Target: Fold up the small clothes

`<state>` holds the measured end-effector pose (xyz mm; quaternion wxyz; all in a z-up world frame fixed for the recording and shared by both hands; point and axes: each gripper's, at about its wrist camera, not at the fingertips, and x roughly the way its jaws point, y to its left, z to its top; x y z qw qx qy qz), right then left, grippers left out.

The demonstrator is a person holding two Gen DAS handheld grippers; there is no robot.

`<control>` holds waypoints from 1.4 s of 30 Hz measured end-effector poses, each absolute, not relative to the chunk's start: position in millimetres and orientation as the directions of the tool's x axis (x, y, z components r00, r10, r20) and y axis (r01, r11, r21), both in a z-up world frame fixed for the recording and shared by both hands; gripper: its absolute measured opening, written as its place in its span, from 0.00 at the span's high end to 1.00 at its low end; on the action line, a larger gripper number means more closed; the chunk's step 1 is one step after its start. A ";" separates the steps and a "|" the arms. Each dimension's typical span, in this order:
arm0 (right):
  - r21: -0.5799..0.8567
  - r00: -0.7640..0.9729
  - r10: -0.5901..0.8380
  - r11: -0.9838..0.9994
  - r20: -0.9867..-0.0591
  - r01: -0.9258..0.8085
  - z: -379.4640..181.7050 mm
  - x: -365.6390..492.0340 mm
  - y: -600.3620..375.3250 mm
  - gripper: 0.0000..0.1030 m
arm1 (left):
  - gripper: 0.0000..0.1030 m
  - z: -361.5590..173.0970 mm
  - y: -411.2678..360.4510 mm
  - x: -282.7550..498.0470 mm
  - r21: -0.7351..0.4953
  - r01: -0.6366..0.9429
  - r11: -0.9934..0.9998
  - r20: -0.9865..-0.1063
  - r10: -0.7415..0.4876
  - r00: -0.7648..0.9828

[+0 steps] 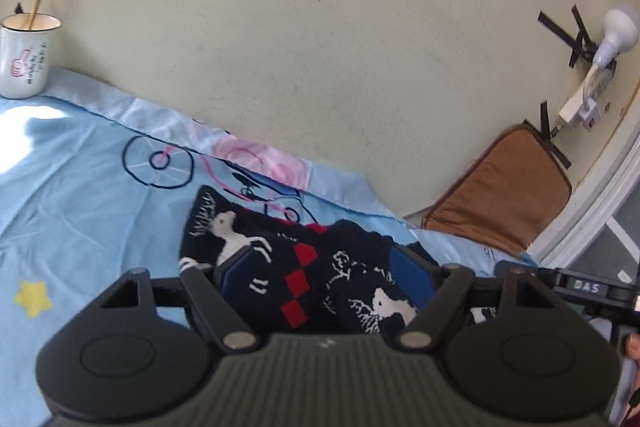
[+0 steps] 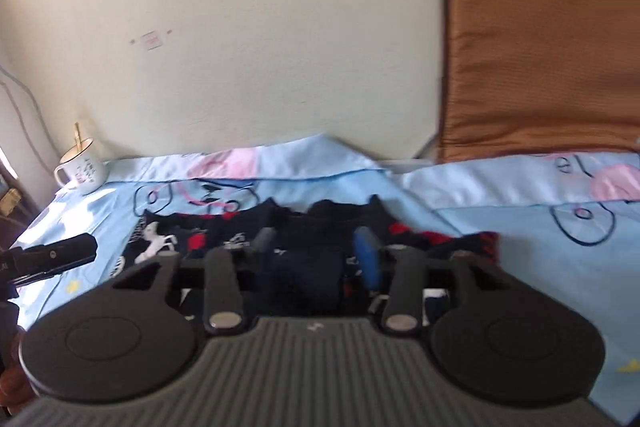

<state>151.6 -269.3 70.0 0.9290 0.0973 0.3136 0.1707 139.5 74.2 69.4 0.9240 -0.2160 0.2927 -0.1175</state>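
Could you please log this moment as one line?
left gripper: open | right gripper: open | dark patterned garment: on blue sheet, unheld

Both grippers share one build: left gripper [image 1: 324, 267] and right gripper [image 2: 316, 251] have ribbed grey housings, round black side discs, silver pivot screws, black linkage arms, blue-padded jaws.

A home bedroom: printed bedsheet [image 1: 80, 187], mug [image 1: 28, 59], plugged-in lamp [image 1: 612, 35].

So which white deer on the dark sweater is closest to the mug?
The deer at the dark sweater's far left corner, leaping beside the left gripper's left finger. The other white deer sits lower right, farther from the mug.
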 end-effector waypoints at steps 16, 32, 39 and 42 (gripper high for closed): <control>0.502 0.796 0.407 0.851 -0.449 -0.152 25.1 128.9 -300.9 0.42 | 0.85 85.2 31.8 150.6 -0.202 0.198 0.959 -0.407 -0.266 0.874; 0.284 0.736 0.362 0.929 -0.573 -0.236 4.9 88.7 -273.8 0.46 | 0.51 68.4 90.6 111.7 -0.264 0.080 0.961 -0.544 -0.217 0.810; 0.400 0.756 0.471 0.866 -0.455 -0.300 33.8 -0.6 -314.0 0.43 | 0.22 73.8 139.1 13.8 -0.319 0.117 0.941 -0.568 -0.289 0.771; 0.437 0.732 0.511 0.841 -0.450 -0.319 29.2 -40.0 -322.9 0.43 | 0.18 66.8 155.8 -28.9 -0.373 0.120 0.920 -0.603 -0.339 0.722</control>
